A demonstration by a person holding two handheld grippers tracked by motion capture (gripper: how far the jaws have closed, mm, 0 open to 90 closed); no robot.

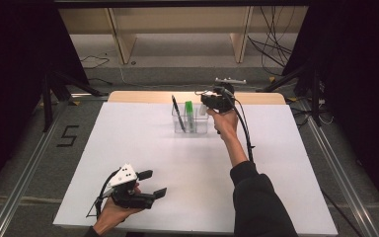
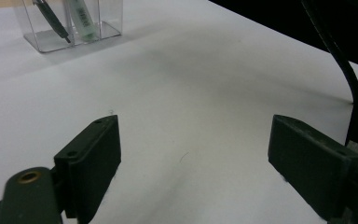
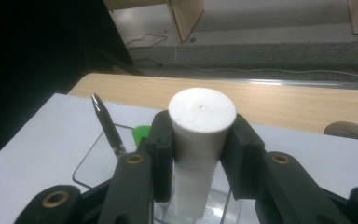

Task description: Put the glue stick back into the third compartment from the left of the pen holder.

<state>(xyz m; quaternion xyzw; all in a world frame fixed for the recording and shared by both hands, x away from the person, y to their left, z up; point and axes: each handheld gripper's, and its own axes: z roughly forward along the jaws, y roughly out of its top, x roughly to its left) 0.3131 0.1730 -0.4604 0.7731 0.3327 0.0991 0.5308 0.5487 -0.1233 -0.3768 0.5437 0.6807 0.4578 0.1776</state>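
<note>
Danger ahead: gripped a white cylinder point(image 3: 201, 112) upright in the right claw point(image 3: 200, 135), pads pinched narrow on both sides just under its flat top. Hung it at the far side of the counter point(image 1: 177, 173), right over the clear holder point(image 1: 177, 129), next to the compartments with the black pen point(image 3: 107, 123) and the green marker point(image 3: 141, 133). Couldn't tell whether its lower end had already entered a slot or only hovered above the rim. Kept the left claw point(image 1: 153, 182) low at the near left corner, jaws wide with nothing between them, well apart from the holder. Left the holder unbraced, then. Judged the likeliest slip as a descent slightly off-centre: could have caught the cylinder's bottom edge on a divider wall and shoved or tipped that light plastic box, pen and marker with it. Might also have knocked the leaning pen with a claw pad on the way down. Reckoned a release too high a second worry: could have bounced the cylinder or dropped it askew across the rim. Looked like a tight fit, too.
</note>
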